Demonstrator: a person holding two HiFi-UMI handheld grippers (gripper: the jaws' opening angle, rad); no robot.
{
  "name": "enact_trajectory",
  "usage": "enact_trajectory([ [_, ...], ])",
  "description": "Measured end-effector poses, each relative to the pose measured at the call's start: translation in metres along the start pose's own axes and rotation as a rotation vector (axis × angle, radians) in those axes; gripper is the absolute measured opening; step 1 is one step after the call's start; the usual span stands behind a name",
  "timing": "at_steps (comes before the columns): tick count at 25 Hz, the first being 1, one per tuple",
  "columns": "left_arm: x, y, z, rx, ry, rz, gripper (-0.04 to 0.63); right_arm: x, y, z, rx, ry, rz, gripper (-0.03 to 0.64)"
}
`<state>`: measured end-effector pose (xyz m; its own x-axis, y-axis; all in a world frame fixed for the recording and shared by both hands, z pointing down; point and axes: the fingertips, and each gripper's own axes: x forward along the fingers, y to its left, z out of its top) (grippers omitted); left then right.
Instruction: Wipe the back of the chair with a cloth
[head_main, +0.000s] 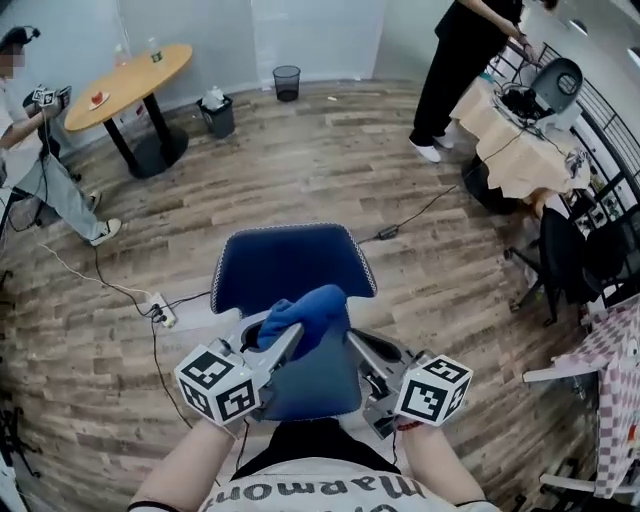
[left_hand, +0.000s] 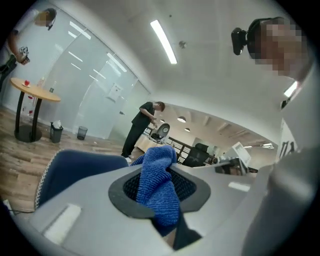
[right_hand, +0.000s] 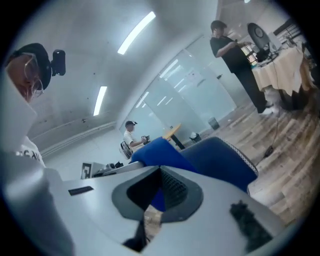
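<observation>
Left hand-held gripper (head_main: 288, 340), near centre, jaws pinching a blue cloth (head_main: 312, 310) bunched at the top edge of the blue chair (head_main: 285, 262) back; right hand-held gripper (head_main: 357, 342) just right of the cloth, jaws pressed together on nothing; beyond, wood floor (head_main: 330, 160); far left, round table (head_main: 130, 75)

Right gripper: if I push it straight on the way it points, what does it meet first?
The right gripper would likely meet the cloth first, bunched in the left gripper; the chair lies beyond. Depth is uncertain.
</observation>
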<state>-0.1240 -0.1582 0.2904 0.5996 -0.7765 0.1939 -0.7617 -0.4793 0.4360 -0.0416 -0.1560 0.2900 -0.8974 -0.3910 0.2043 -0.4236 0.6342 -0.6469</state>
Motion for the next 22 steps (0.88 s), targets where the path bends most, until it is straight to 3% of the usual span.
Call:
enact_trajectory([
  [6, -0.083, -0.031, 0.039, 0.067, -0.095, 0.071, 0.077, 0.015, 0.046, 0.033, -0.114, 0.012, 0.077, 0.014],
  [12, -0.147, -0.036, 0.057, 0.118, -0.162, 0.199, 0.077, 0.018, 0.079, 0.053, -0.188, 0.002, 0.121, 0.014],
  [17, -0.164, -0.028, 0.079, 0.137, -0.235, 0.243, 0.077, 0.023, 0.093, 0.071, -0.237, -0.023, 0.136, 0.014],
  [22, -0.163, -0.027, 0.095, 0.15, -0.254, 0.24, 0.077, 0.023, 0.09, 0.077, -0.263, -0.023, 0.114, 0.013],
])
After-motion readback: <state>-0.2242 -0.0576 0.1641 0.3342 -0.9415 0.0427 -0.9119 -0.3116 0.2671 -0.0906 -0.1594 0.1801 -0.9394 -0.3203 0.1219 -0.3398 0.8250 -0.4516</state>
